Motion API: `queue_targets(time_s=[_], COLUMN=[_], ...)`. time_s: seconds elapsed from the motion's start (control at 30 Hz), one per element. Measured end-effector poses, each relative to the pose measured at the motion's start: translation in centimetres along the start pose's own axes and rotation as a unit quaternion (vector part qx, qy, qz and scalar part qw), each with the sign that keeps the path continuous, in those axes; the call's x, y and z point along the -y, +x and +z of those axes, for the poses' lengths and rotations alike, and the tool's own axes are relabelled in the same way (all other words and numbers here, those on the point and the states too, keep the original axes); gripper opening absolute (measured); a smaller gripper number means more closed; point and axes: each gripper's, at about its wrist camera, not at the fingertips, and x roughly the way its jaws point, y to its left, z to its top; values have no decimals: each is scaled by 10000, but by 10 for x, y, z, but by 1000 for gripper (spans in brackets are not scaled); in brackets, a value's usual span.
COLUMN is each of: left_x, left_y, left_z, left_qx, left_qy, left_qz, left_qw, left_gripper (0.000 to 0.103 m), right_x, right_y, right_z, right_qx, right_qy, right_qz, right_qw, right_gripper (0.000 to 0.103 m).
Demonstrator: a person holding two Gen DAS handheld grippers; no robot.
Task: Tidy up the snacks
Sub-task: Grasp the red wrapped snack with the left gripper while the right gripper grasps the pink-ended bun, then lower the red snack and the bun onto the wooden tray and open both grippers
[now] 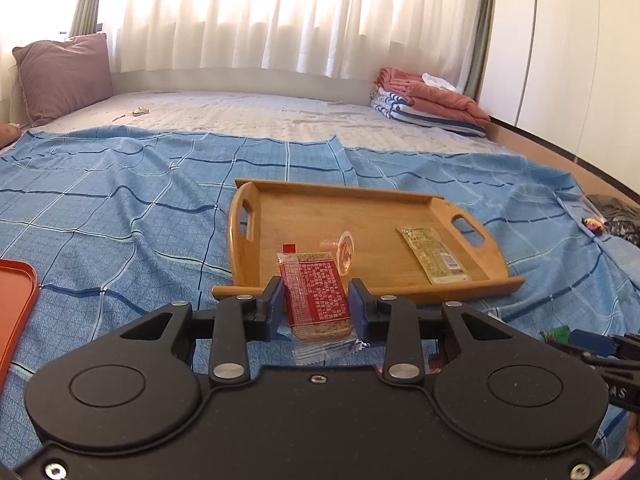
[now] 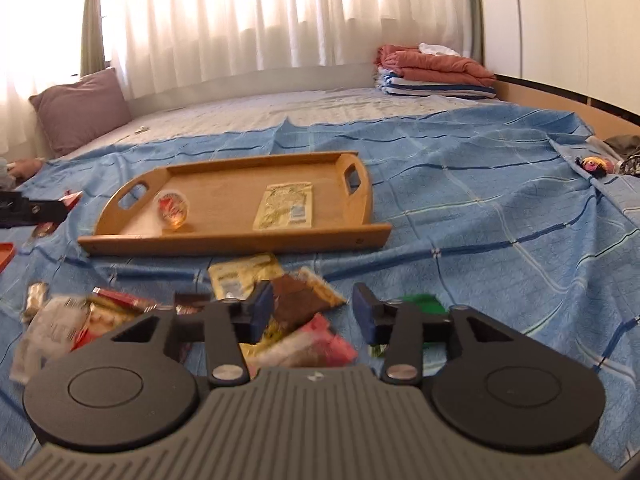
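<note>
My left gripper (image 1: 316, 294) is shut on a red-labelled cracker packet (image 1: 316, 292), held above the bed just before the near edge of the wooden tray (image 1: 288, 208). The tray holds a yellow-green flat packet (image 1: 434, 254) and a small round jelly cup (image 1: 346, 251). In the right wrist view the tray (image 2: 224, 240) shows the same packet (image 2: 286, 206) and cup (image 2: 173, 208). My right gripper (image 2: 314, 306) is open and empty above a pile of loose snack packets (image 2: 280, 312) on the blue bedspread.
An orange tray (image 1: 16, 308) lies at the left edge. Folded blankets (image 1: 432, 100) are stacked at the far right, a purple pillow (image 1: 64, 76) at the far left. Dark clutter (image 1: 616, 216) lies at the bed's right side. The left gripper (image 2: 28, 208) shows at the left.
</note>
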Motion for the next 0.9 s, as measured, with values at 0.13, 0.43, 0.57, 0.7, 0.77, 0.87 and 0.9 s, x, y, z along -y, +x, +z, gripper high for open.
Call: queue_targets(time_s=[0.13,0.43,0.57,0.7,0.77,0.87,0.9], left_x=[1,5,4,4,5,5,4], left_y=[4,3,2,4,6,7,8], left_z=[-6,-9,-9,-7,-6,-1,1], left_qx=[-119,-149,-144,-145,-143,-116,-105], left_qy=[-63,28,48,37,32,21,7], left_qz=[-32,11,52,65,51,17,-5], left_qw=[9999,9999,9999,9999,9999,9999,9999], left_gripper=[33,33,33,33,33,33,33], right_x=[-6,-21,-16,-11,-9,-5,-3], right_y=[0,31,33,22,16,8,7], right_z=[-17,-25,-23,-20,-16,-5,1], right_qx=[-224,-393,-597,-622,-561,-420,-368], right_qy=[-273,-961,-782,-441,-340,-192,-137], right_qz=[172,9,270,400,412,439,452], right_qw=[9992,9946,9948,9963,9970,9980,9982], right_gripper=[74,90,72,68,68,68,68])
